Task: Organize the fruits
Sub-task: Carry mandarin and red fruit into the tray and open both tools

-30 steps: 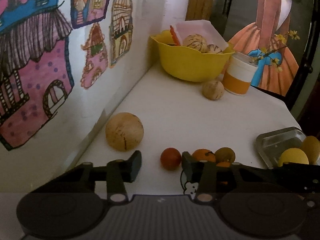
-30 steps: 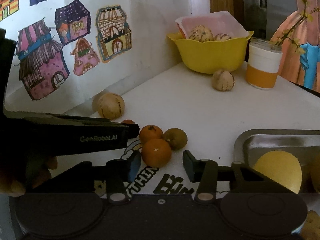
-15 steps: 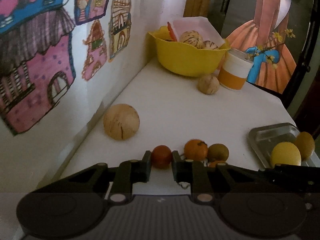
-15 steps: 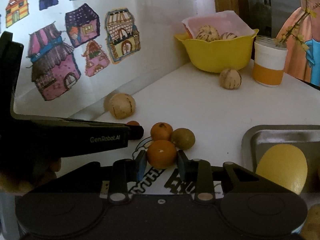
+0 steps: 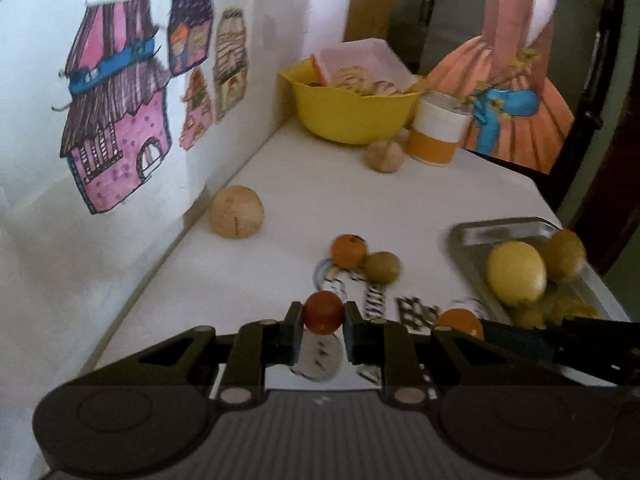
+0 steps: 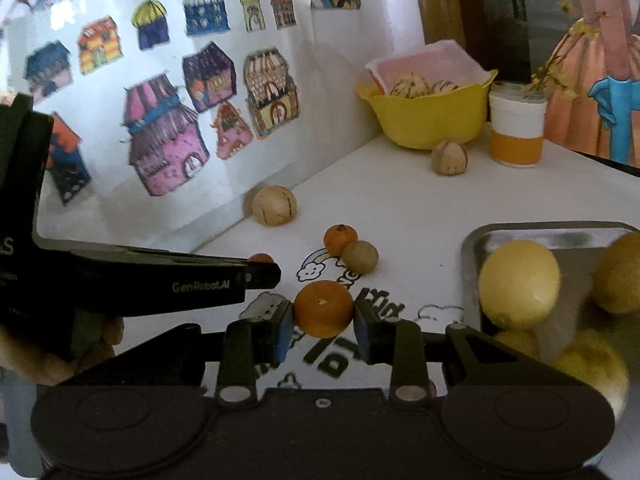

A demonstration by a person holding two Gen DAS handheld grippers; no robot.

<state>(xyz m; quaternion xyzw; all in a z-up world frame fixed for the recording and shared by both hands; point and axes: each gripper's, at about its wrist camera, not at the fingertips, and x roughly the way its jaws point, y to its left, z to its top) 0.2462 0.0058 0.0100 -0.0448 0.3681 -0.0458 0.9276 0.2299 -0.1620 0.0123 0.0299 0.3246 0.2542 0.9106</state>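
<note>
both claws lifted fruit; tray [image 6: 472,240] cut off.

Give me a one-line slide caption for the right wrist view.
Right tongs clamp an orange above the white table, beside a metal tray of yellow fruit.

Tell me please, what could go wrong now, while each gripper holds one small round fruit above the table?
1. The left gripper pinches the red fruit only at its fingertips; it may slip and roll.
2. The right gripper and its orange sit close beside the left one; they could bump.
3. The metal tray already holds several yellow fruits; an added fruit might roll off.
</note>
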